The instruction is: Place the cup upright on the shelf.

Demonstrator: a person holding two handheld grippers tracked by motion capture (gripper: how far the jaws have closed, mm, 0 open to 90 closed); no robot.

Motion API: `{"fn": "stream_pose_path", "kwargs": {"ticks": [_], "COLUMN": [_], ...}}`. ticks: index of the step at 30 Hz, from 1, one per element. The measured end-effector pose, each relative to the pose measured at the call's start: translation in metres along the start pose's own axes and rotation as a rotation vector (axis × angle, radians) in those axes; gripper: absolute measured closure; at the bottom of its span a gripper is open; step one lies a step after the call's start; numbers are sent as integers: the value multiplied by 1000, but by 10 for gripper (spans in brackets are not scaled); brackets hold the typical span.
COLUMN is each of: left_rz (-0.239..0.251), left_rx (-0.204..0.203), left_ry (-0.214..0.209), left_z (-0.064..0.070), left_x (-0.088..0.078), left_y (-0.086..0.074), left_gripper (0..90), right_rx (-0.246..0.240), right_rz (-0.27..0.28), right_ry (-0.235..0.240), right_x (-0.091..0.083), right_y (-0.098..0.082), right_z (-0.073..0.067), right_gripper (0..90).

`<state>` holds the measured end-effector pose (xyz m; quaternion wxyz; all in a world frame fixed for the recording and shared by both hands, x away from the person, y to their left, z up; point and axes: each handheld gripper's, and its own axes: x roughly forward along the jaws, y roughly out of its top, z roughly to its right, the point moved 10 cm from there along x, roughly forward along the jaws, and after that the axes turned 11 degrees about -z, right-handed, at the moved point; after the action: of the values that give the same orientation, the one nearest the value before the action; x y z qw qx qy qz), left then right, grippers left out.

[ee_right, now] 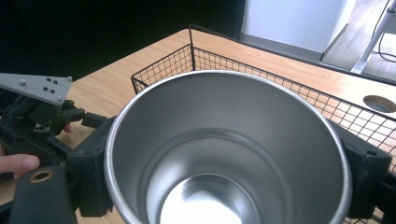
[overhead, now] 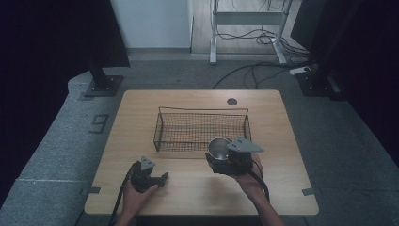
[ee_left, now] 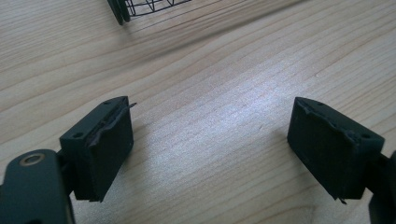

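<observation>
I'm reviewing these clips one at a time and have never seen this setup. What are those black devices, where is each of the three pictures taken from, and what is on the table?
No robot here: a person holds a two-jawed grasping tool in each hand. The high view looks down from above the person's side of the wooden table. The other two pictures come from cameras riding on the tools, looking along their black jaws. On the table stands a black wire basket, empty as far as I can see. The left tool rests low over bare wood near the front edge, its jaws wide apart with nothing between them. The right tool grips a shiny metal cup, open side facing its camera, just in front of the basket.
</observation>
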<state>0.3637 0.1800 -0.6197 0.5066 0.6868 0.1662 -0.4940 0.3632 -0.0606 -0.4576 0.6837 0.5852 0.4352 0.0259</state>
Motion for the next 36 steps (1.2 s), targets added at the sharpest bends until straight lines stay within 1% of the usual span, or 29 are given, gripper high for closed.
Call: {"fn": "stream_pose_path", "kwargs": {"ticks": [11,22,30,36], "left_rz": [1,1,1,2], "left_rx": [-2,-2,-2,-2], "left_ry": [0,0,0,0], "left_z": [0,0,0,0], "left_x": [0,0,0,0], "left_y": [0,0,0,0], "left_gripper": [143,143,143,143], "right_rx": [20,37,48,63], "right_rz": [6,8,5,-8], "right_ry": [-1,-21,-19,-22], "right_x": [-4,-4,2,11], "right_y": [12,25,27,28], "right_z": [10,21,27,37], "right_gripper": [136,136,136,136]}}
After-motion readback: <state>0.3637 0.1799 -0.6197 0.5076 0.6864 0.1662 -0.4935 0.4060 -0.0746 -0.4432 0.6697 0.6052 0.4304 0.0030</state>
